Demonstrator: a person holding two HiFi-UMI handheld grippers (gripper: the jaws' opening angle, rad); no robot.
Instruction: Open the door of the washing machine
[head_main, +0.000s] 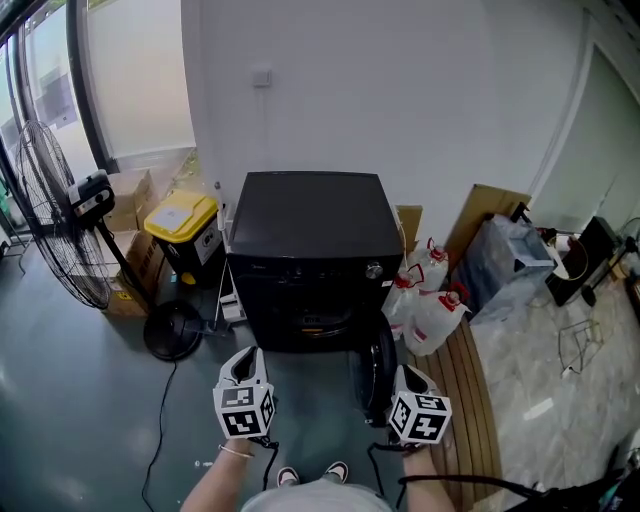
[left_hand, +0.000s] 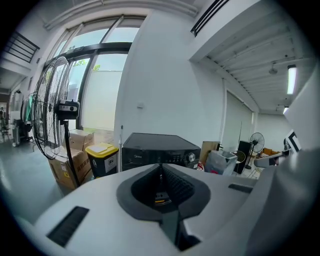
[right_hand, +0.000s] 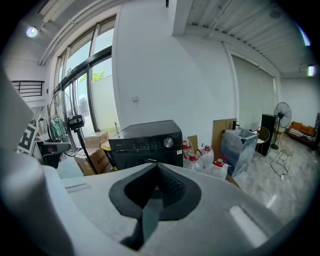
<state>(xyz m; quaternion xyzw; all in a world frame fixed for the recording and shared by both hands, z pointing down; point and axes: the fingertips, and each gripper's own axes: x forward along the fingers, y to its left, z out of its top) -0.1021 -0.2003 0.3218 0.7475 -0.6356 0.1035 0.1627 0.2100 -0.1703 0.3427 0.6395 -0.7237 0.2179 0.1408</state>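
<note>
As the door (head_main: 374, 378) of the black washing machine (head_main: 310, 225) ahead already stands swung open, opening looks done; left gripper (head_main: 244, 362) and right gripper (head_main: 408, 378), both closed and empty, need only back away.

Left of the washing machine (head_main: 310, 240), fan (head_main: 60, 215) and bin (head_main: 182, 235); right, jugs (head_main: 425, 300)

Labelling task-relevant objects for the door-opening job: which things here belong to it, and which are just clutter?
Job: washing machine, door, left gripper, right gripper.
Clutter: standing fan, yellow-lidded bin, cardboard boxes, red-capped jugs, grey bag.
</note>
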